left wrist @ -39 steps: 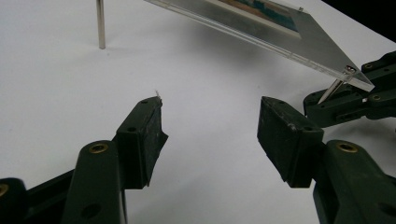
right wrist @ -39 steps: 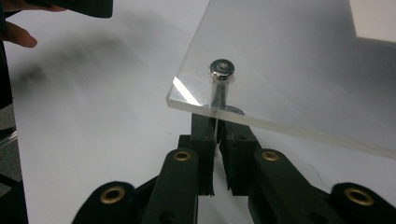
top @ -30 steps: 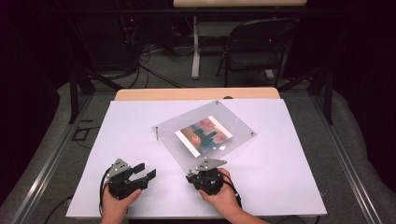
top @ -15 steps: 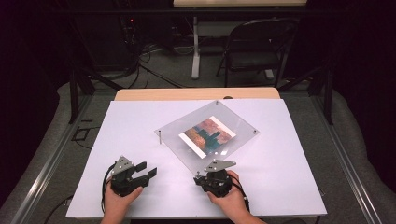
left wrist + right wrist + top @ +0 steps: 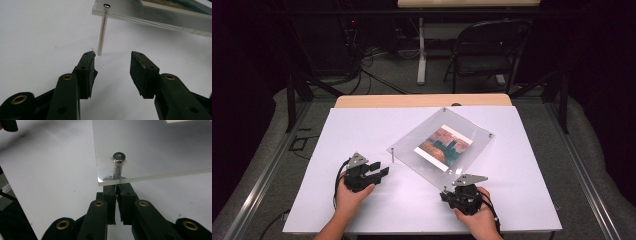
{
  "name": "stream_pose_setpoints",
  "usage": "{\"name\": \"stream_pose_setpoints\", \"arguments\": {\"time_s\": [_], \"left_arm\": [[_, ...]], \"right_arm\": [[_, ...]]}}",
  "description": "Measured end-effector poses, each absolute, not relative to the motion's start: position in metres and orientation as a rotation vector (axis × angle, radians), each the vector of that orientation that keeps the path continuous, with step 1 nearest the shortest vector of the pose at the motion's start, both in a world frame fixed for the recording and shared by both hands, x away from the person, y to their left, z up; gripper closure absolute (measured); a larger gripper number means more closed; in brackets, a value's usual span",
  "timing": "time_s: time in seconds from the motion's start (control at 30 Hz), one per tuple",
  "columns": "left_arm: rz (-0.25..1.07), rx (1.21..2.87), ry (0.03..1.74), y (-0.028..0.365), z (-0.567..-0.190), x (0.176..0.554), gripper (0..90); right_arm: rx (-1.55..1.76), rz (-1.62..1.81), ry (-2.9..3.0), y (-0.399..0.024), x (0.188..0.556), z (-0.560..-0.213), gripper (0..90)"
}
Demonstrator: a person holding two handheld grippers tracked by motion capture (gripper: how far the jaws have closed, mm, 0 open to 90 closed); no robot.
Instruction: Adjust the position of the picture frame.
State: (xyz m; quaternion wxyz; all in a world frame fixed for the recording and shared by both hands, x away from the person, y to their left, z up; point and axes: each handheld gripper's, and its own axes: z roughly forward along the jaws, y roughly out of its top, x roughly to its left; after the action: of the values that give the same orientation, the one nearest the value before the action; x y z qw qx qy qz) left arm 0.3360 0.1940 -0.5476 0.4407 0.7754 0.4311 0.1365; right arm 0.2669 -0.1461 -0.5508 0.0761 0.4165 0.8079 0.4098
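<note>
A clear acrylic frame (image 5: 472,150) holding a small picture (image 5: 443,146) stands raised on thin metal posts at its corners. My left gripper (image 5: 382,170) lies left of it, jaws aimed at the left corner post (image 5: 392,155). In the left gripper view my gripper (image 5: 112,56) is open and has just been closing, with nothing between the jaws; the post (image 5: 102,30) stands just past the left jaw tip, under the plate (image 5: 155,15). My right gripper (image 5: 446,196) is at the near corner. There its jaws (image 5: 116,187) are shut, tips tucked under the plate edge (image 5: 155,150) below the screw head (image 5: 119,156).
The frame sits on a white table top (image 5: 362,130) with a wooden strip (image 5: 422,101) along the far edge. A folding chair (image 5: 484,55) and cables on the floor lie beyond the table. A person's hands hold both grippers at the near edge.
My left gripper has moved right and away, toward the left corner post, and its jaws have narrowed. My right gripper has slid right to the frame's near corner, still shut.
</note>
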Motion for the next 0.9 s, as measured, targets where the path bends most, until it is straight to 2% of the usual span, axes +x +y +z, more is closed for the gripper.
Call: {"name": "stream_pose_setpoints", "arguments": {"time_s": [0.3,0.6,0.9], "left_arm": [[0.31,1.999,1.024,0.169,-0.555,0.365,63.0],[0.305,1.996,1.026,0.164,-0.557,0.374,77.0],[0.311,2.0,1.037,0.162,-0.559,0.379,82.4]], "right_arm": [[1.289,1.226,2.371,-0.161,0.26,-0.553,85.5],[1.297,1.248,2.339,-0.161,0.257,-0.555,85.2],[1.295,1.255,2.313,-0.161,0.255,-0.557,84.1]]}}
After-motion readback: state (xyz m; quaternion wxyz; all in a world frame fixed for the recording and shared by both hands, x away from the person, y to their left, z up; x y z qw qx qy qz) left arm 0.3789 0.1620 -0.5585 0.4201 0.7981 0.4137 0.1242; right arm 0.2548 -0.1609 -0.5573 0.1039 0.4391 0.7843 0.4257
